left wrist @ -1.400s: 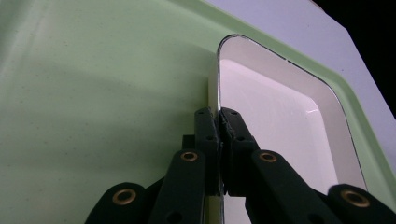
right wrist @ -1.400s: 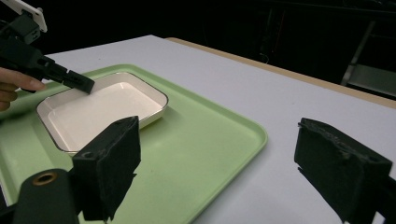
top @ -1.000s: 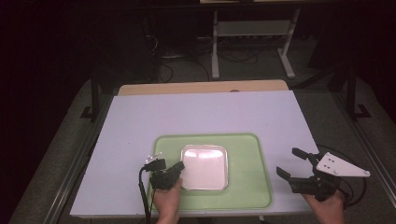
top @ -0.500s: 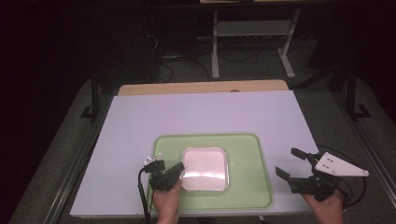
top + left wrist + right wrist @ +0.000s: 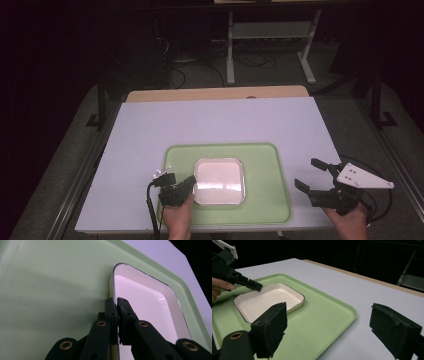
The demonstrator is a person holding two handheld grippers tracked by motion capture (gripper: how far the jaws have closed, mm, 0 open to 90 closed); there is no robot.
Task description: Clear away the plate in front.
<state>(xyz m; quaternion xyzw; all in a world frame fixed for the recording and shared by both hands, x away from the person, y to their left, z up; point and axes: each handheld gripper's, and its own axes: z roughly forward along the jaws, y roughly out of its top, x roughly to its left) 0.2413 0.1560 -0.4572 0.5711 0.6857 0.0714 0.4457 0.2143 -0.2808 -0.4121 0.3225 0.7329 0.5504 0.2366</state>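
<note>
Dish (image 5: pixel 219 181) sits centred on green tray (image 5: pixel 270 200), on the table (image 5: pixel 220 120); left gripper (image 5: pixel 117 305) clamped on the dish's near-left rim, likely to lift or drag it; right gripper (image 5: pixel 311 176) hangs released beside the tray's right edge, apparently awaiting use.

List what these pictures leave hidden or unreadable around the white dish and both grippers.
- White dish: its near part is hidden by the left gripper in the left gripper view, and the rim runs behind the pads.
- Green tray: its near end runs off the bottom edge in the right gripper view.
- Right gripper: its hand is cut by the bottom edge of the high view.
- Background: too dark to read.
</note>
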